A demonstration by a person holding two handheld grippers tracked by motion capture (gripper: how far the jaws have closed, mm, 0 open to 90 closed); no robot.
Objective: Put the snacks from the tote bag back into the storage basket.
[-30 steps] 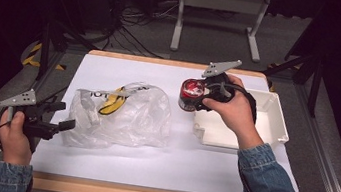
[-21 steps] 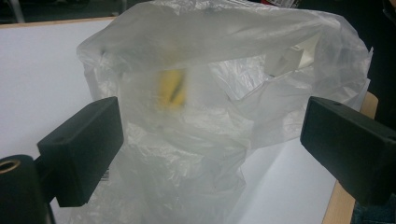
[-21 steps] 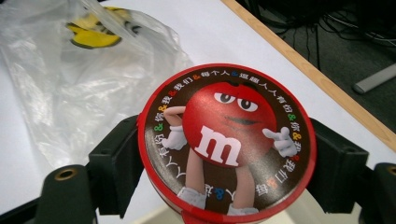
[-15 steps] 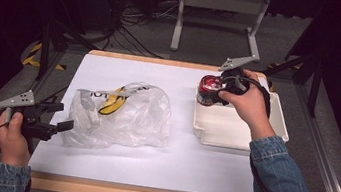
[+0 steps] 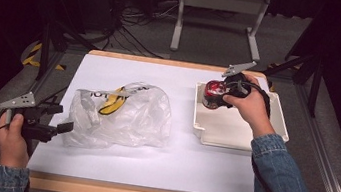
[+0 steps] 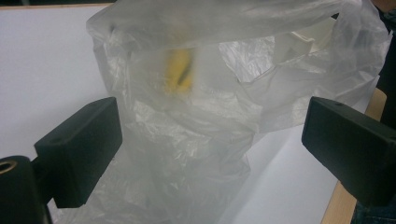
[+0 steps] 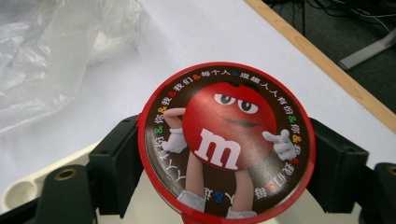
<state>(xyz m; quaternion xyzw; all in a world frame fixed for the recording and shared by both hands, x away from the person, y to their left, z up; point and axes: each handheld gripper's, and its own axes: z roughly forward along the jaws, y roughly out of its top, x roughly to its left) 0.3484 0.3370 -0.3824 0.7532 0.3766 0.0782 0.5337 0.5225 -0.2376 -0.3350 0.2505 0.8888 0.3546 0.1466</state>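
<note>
A lab: dark curtained room, floor cables (image 5: 134, 17), metal frame stand (image 5: 218, 17).

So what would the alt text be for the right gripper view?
A round red candy tin with a cartoon character on its lid sits clamped in the right gripper, above a white tray. Behind lie a white table and a crumpled clear plastic bag.

1 tin (image 5: 214, 94), 1 bag (image 5: 122, 117) (clear), 1 tray (image 5: 234, 132)

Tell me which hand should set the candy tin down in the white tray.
Right. The right gripper is already clamped on the candy tin above the white tray. The left gripper sits open beside the plastic bag, far from it.
</note>
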